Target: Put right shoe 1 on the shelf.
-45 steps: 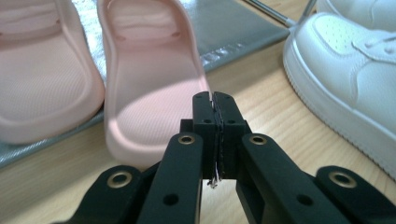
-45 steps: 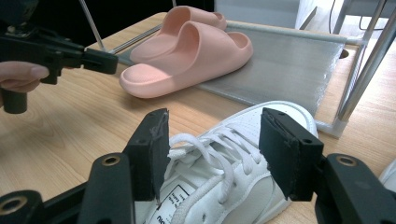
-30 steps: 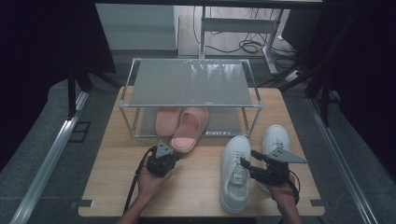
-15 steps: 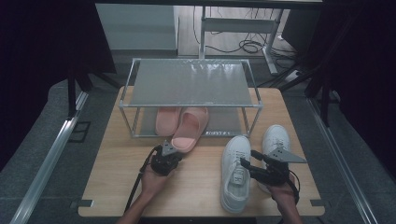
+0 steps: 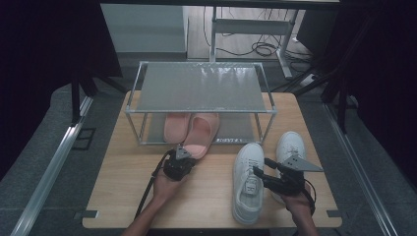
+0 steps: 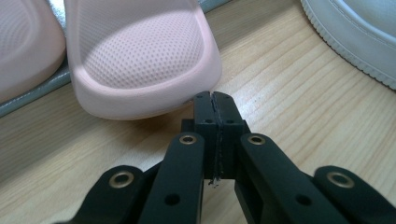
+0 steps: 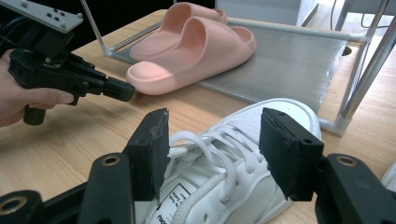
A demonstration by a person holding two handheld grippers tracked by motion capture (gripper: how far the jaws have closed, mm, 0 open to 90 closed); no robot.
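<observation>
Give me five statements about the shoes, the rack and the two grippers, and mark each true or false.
1. The left gripper has its jaws shut, at the heel of the pink slipper. True.
2. The right gripper is clamped on a slipper. False: its jaws are open, over the laced white sneaker.
3. Both pink slippers sit on the top shelf of the rack. False: they are on the bottom shelf.
4. Two white sneakers lie on the wooden table. True.
5. The top shelf holds a sneaker. False: it is bare.
</observation>
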